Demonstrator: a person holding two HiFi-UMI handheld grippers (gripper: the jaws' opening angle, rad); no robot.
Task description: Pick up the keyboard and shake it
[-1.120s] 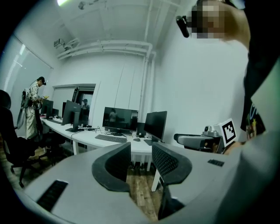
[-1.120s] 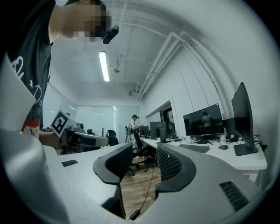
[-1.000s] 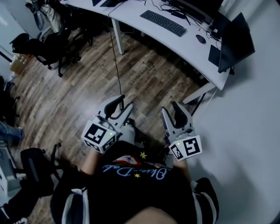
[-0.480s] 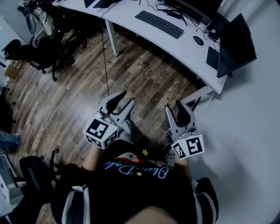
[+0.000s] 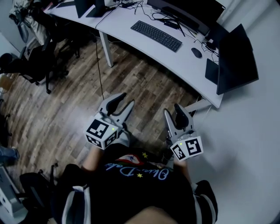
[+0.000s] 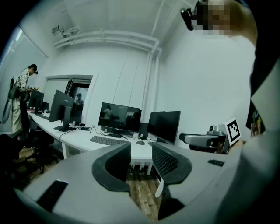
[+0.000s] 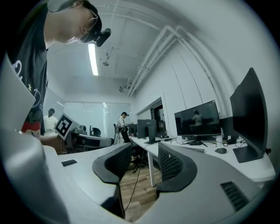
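Observation:
The black keyboard (image 5: 156, 35) lies flat on the white curved desk (image 5: 127, 24), in front of a dark monitor (image 5: 188, 13). The left gripper view shows the keyboard (image 6: 108, 140) small and far off on the desk. Both grippers are held out level over the wooden floor, well short of the desk. My left gripper (image 5: 122, 101) is open with only air between its jaws (image 6: 141, 148). My right gripper (image 5: 173, 110) is also open and empty (image 7: 145, 151), and its jaws have just been opening a little. Neither touches anything.
A mouse (image 5: 199, 52) lies right of the keyboard, and a second dark monitor (image 5: 236, 52) stands at the desk's right end. A white desk leg (image 5: 104, 48) and a hanging cable (image 5: 99, 70) are ahead. Office chairs (image 5: 26, 61) stand at the left. A person (image 6: 22, 96) stands far off.
Desk and keyboard have slid lower and nearer in the head view as I step toward them. Both grippers keep their pose in front of me, still empty.

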